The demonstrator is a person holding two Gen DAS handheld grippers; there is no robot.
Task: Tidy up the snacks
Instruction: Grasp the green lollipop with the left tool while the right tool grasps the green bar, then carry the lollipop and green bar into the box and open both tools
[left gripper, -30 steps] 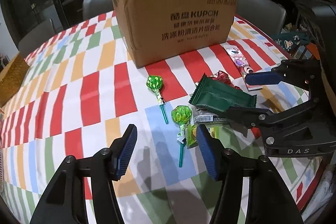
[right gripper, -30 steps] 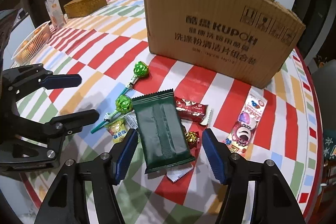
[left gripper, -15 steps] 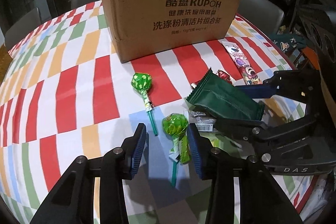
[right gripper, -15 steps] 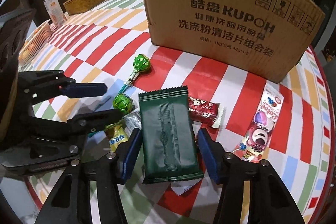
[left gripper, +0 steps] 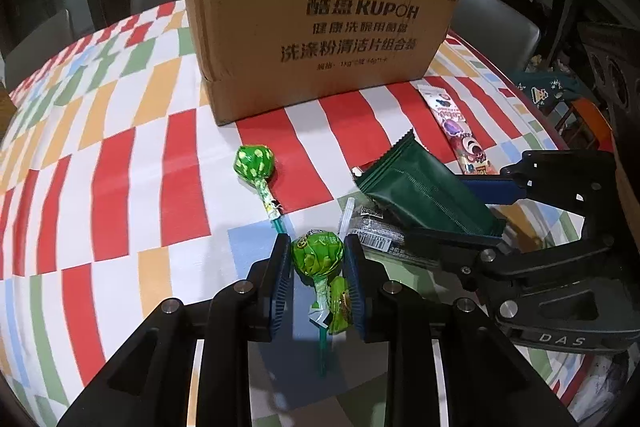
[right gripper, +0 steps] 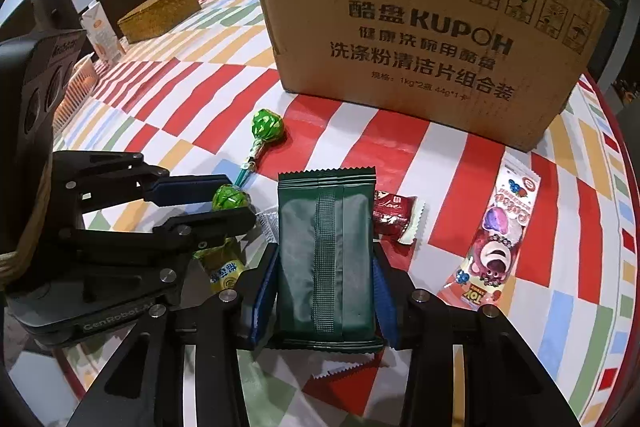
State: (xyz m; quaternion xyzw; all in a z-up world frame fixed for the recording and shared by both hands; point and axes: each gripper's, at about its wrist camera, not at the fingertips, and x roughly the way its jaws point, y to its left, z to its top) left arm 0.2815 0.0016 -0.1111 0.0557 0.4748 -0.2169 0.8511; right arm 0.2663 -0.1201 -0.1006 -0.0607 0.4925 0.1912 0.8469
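My left gripper (left gripper: 318,255) is shut on a green lollipop (left gripper: 318,253); its head sits between the blue pads and its stick points back toward me. It also shows in the right wrist view (right gripper: 228,197). My right gripper (right gripper: 326,263) is shut on a dark green snack packet (right gripper: 326,247), seen tilted up in the left wrist view (left gripper: 424,195). A second green lollipop (left gripper: 254,163) lies on the checked tablecloth (left gripper: 120,187). The open cardboard box (left gripper: 316,23) stands behind the snacks.
A pink toy-candy packet (right gripper: 500,231), a red wrapped sweet (right gripper: 394,215), a yellow-green packet (right gripper: 222,269) and a clear wrapped bar (left gripper: 378,235) lie by the grippers. A woven basket (right gripper: 160,13) and a carton (right gripper: 100,31) stand far left. Chairs ring the table.
Both grippers moved forward and down and closed: the left onto the near lollipop, the right onto the green packet. The box looms closer.
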